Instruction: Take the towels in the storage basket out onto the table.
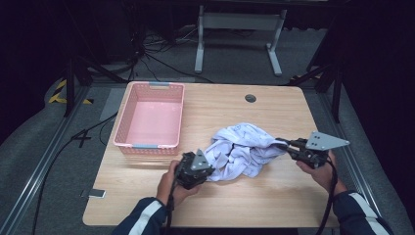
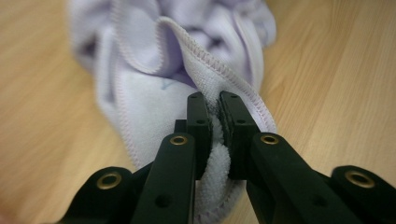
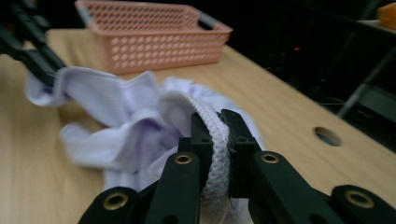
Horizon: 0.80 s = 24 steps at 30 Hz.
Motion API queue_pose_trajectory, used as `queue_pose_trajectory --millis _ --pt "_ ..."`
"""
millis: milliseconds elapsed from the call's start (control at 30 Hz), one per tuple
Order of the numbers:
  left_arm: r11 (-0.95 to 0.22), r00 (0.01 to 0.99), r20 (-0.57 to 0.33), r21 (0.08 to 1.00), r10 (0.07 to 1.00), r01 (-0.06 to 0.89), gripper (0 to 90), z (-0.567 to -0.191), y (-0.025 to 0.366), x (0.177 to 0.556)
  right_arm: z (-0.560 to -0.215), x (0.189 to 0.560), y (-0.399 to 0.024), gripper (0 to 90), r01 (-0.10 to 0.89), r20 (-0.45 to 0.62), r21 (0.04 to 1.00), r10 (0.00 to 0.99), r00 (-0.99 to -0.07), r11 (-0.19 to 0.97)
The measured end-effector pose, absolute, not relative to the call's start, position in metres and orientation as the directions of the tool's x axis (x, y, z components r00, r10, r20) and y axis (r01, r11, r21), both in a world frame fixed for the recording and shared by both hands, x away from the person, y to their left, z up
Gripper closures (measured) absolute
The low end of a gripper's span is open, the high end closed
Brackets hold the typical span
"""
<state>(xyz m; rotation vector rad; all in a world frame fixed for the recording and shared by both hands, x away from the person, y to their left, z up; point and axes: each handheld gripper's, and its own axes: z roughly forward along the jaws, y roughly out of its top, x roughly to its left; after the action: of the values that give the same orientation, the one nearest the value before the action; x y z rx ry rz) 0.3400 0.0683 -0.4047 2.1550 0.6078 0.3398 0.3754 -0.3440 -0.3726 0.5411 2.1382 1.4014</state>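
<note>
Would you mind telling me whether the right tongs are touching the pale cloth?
Touching. In the right gripper view, the right tongs are shut on a stitched hem of the pale cloth, which is pinched between the two black jaws with no gap on either side.

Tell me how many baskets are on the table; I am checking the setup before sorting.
1: a pink perforated plastic basket stands at the far left of the light wooden table, apart from the crumpled pale lilac cloth. None seems hidden.

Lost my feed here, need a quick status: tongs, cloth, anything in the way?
Left tongs shut on the cloth's hem. Right tongs shut on its opposite edge. Cloth bunched on the table. Pink basket stands apart, nothing blocking.
</note>
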Motion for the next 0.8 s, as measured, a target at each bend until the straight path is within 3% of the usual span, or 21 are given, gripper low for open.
queue_pose_trajectory --millis 167,300,400,600,800 --pt "-0.387 0.785 -0.026 0.859 0.619 0.334 83.7 -0.386 0.119 0.333 -0.361 0.386 -0.377 84.1 0.117 -0.108 0.959 0.712 -0.694 0.259" --pt "-0.370 0.730 -0.012 0.856 0.683 0.361 83.6 -0.385 0.149 0.330 -0.359 0.395 -0.396 84.2 0.155 -0.084 0.963 0.789 -0.609 0.222" --pt "-0.316 0.689 -0.055 0.861 0.723 0.399 83.7 -0.392 0.173 0.330 -0.359 0.403 -0.404 84.4 0.181 -0.078 0.959 0.818 -0.570 0.217" --pt "-0.396 0.714 -0.021 0.820 0.699 0.412 82.3 -0.402 0.180 0.331 -0.365 0.413 -0.395 84.4 0.207 -0.097 0.943 0.808 -0.581 0.262" --pt "-0.397 0.721 -0.024 0.822 0.692 0.409 58.5 -0.406 0.169 0.327 -0.356 0.398 -0.371 84.4 0.162 -0.068 0.954 0.712 -0.699 0.251"
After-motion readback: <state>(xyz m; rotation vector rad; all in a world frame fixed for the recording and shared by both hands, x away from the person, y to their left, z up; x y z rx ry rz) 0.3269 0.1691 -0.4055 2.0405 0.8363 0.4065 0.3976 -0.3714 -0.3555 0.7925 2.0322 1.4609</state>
